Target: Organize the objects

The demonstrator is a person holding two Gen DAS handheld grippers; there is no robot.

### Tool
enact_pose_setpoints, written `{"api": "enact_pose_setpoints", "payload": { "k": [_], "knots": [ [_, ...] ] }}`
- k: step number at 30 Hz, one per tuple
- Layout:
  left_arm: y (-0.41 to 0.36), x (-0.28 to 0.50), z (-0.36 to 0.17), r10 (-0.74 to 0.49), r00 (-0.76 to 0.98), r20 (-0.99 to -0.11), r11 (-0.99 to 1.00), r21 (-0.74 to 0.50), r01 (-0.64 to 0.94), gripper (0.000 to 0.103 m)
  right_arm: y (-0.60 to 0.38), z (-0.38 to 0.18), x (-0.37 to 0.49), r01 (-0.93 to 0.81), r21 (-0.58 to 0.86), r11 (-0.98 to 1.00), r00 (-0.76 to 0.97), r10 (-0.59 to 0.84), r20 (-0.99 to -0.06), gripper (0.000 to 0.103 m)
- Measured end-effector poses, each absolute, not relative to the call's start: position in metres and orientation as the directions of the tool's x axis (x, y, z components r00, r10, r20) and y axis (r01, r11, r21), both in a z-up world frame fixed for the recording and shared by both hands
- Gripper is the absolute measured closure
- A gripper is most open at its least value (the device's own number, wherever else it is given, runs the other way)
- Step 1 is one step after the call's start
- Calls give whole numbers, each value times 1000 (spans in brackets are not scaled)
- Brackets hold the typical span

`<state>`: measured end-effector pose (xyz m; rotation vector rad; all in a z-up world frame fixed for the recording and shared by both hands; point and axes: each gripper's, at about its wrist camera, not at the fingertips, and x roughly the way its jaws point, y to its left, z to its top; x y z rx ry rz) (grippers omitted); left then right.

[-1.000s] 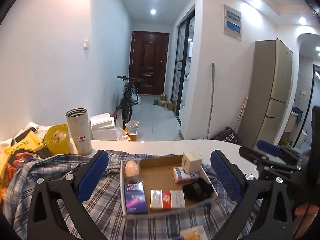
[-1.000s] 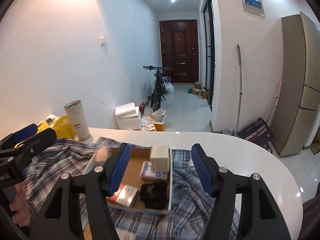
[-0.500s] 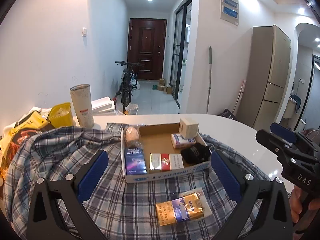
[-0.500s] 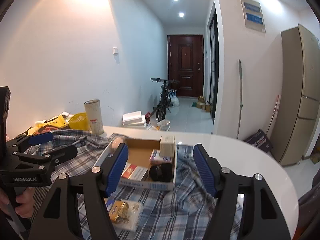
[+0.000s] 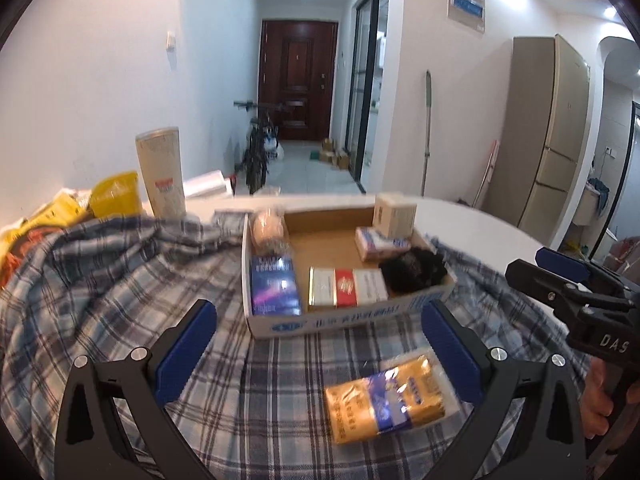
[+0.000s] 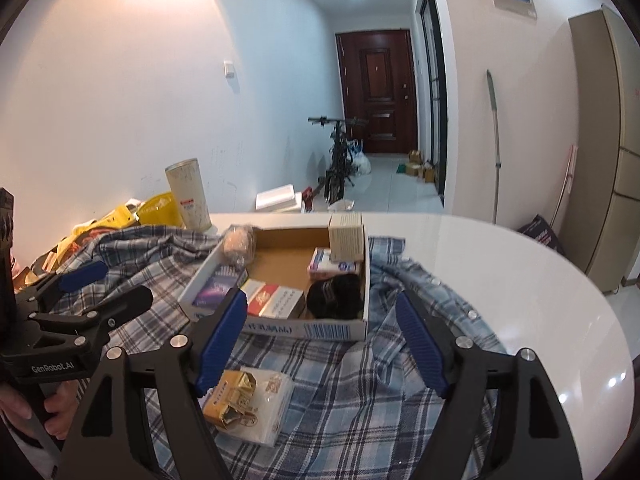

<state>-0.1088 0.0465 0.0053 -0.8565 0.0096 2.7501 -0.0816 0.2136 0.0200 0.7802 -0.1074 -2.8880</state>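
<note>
Gold-wrapped and loose, a packet [image 5: 390, 396] is lying on the plaid shirt [image 5: 120, 280] that is covering the worktop [image 6: 520, 264], just in front of the cardboard tray [image 5: 348, 318] and outside it. The tray is already holding a blue box [image 5: 275, 285], a red-and-white carton [image 5: 347, 286], a black bundle [image 5: 414, 267], a beige cube [image 5: 394, 210] and a wrapped bun [image 5: 269, 229].

The left gripper [image 5: 320, 356] is hanging with its jaws wide apart and nothing between them; the packet is sitting below and a little toward its right finger, its long axis running slantwise across the line the gripper is pointing along.

The right gripper [image 6: 320, 344] is also empty, its jaws having just been opening. From there the packet [image 6: 250, 400] is lying low and off to the left, partly hidden behind the left finger [image 6: 220, 336].

By my reading the left gripper is the better placed: the packet is lying almost within its span, and the tray is waiting straight beyond.
</note>
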Motion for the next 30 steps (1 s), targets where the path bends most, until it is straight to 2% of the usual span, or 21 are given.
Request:
{"api": "enact_pose_setpoints", "payload": {
  "k": [4, 9, 14, 16, 19, 23, 25, 29, 30],
  "knots": [
    [39, -112, -3, 220, -791, -571, -974, -92, -205, 0, 212, 4, -90, 153, 146, -977, -806, -210, -554, 27],
    [38, -108, -4, 188, -812, -552, -981, -70, -180, 0, 186, -11, -87, 235, 64, -970, -770, -226, -597, 27],
    [47, -106, -7, 189, -811, -554, -978, -35, -203, 0, 172, -31, -92, 294, 104, -950, -695, -287, -659, 45],
    [49, -107, -9, 179, -810, -559, -979, -21, -202, 0, 166, -42, -94, 324, 124, -938, -649, -316, -692, 58],
    [49, -110, -12, 182, -798, -574, -979, -30, -202, 0, 158, -54, -97, 364, 172, -916, -587, -368, -721, 60],
    [48, -112, -14, 182, -790, -585, -980, -38, -197, 0, 152, -59, -97, 378, 167, -911, -570, -371, -733, 61],
    [48, -113, -15, 180, -787, -590, -980, -36, -198, 0, 151, -63, -100, 385, 196, -902, -545, -393, -741, 67],
    [49, -112, -15, 171, -793, -585, -981, -27, -191, 0, 153, -66, -103, 380, 228, -897, -528, -412, -743, 71],
    [48, -112, -15, 169, -796, -581, -981, -24, -190, 0, 154, -66, -102, 374, 227, -899, -535, -409, -740, 77]
  ]
}}
